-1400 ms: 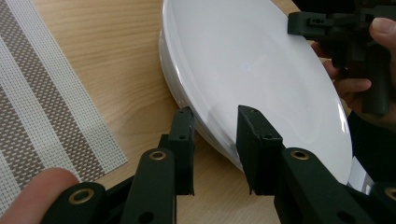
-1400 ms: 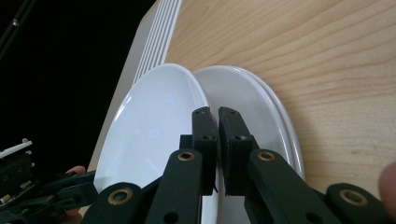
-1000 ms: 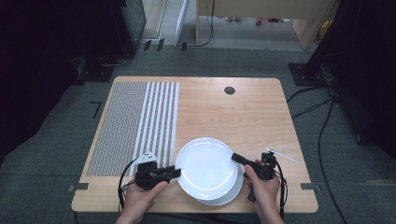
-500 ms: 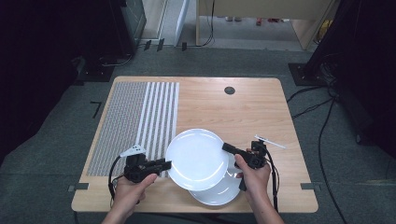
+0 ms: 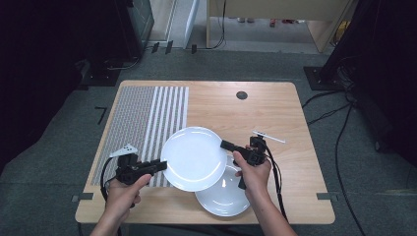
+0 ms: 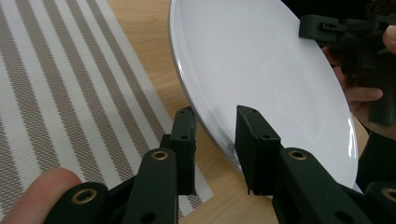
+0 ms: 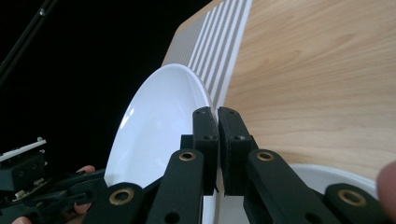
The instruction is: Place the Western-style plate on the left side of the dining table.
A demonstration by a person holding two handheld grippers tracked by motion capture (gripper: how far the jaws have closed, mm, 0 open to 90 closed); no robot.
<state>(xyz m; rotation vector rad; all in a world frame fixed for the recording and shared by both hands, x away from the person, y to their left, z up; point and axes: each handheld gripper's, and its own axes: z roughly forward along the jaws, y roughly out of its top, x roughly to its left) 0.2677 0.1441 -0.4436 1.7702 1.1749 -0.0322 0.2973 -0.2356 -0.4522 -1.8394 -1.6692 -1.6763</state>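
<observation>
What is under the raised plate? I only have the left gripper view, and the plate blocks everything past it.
Observer: A second white plate lies on the table, partly under the lifted plate.
Operator: Is the right tool actually clamped?
Observer: Yes, in the right gripper view its jaws pinch the plate's rim; the right tool is shut on it.
Operator: And mine?
Observer: The left tool straddles the rim, but a gap shows beside the jaws, so whether it grips is unclear.
</observation>
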